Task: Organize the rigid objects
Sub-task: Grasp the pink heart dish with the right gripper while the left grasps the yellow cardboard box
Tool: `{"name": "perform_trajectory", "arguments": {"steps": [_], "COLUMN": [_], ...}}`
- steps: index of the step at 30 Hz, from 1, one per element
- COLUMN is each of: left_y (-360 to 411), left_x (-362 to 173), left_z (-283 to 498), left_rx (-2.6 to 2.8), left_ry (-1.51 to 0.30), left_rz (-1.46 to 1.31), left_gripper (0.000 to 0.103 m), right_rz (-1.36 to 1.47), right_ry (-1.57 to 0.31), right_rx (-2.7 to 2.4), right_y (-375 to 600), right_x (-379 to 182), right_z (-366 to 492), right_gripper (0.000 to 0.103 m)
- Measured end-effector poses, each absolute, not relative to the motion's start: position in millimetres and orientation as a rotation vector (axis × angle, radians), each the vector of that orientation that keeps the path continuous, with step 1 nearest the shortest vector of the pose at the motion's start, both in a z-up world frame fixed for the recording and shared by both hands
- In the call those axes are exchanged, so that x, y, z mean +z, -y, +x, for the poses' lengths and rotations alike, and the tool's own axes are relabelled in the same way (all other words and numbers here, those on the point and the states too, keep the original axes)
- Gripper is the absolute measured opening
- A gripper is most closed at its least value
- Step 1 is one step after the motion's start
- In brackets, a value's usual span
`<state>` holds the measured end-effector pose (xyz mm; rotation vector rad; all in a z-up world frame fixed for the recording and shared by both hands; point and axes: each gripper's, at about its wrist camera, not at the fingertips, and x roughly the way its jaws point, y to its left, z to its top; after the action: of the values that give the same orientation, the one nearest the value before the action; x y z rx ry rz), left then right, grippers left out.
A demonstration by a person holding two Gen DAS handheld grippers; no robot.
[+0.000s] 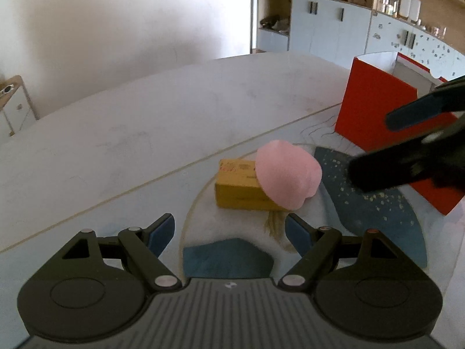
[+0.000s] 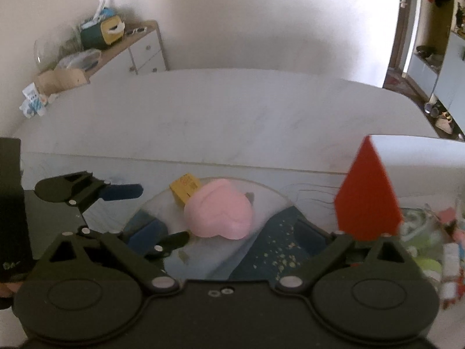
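Note:
A pink rounded object (image 1: 286, 176) lies on the patterned mat, leaning against a small yellow box (image 1: 238, 189). Both also show in the right wrist view, the pink object (image 2: 221, 213) in front of the yellow box (image 2: 185, 187). My left gripper (image 1: 229, 234) is open and empty, just short of the box. My right gripper (image 2: 232, 237) is open and empty, its jaws on either side of the pink object's near edge. The right gripper's fingers (image 1: 407, 145) reach in from the right in the left wrist view. A red open box (image 1: 377, 116) stands to the right.
The white table (image 1: 145, 122) extends behind the blue and white mat (image 1: 377, 203). A red box (image 2: 367, 200) has a bin of small colourful items (image 2: 430, 250) beside it. A dresser (image 2: 128, 49) with clutter stands by the wall, cabinets (image 1: 334, 26) at far right.

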<state>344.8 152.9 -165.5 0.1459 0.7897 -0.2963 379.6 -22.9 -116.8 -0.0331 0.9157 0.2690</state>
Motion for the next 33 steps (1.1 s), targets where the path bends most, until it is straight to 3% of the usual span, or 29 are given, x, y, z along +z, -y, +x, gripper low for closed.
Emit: {"name": "perform_trajectory", "arguments": {"steps": [16, 24, 27, 33], "left_y": [-142.6, -138.4, -137.6, -137.2], "left_x": [-179.3, -179.7, -179.8, -179.3], "left_z": [367.0, 370.9, 372.9, 372.1], "left_rx": [-0.359, -0.392, -0.395, -0.375], "left_ry": [-0.768, -0.754, -0.755, -0.754], "left_rz": [0.131, 0.125, 0.129, 0.126], "left_gripper": [0.083, 0.083, 0.083, 0.076], "right_rz": [0.084, 0.12, 0.144, 0.135], "right_ry": [-1.003, -1.015, -1.009, -0.998], "right_rx": [0.277, 0.306, 0.309, 0.292], "right_y": [26.7, 25.7, 28.7, 28.1], "right_x": [-151.4, -158.3, -157.2, -156.3], "right_z": [431.3, 437.1, 437.7, 434.0], "right_gripper": [0.095, 0.083, 0.073, 0.073]}}
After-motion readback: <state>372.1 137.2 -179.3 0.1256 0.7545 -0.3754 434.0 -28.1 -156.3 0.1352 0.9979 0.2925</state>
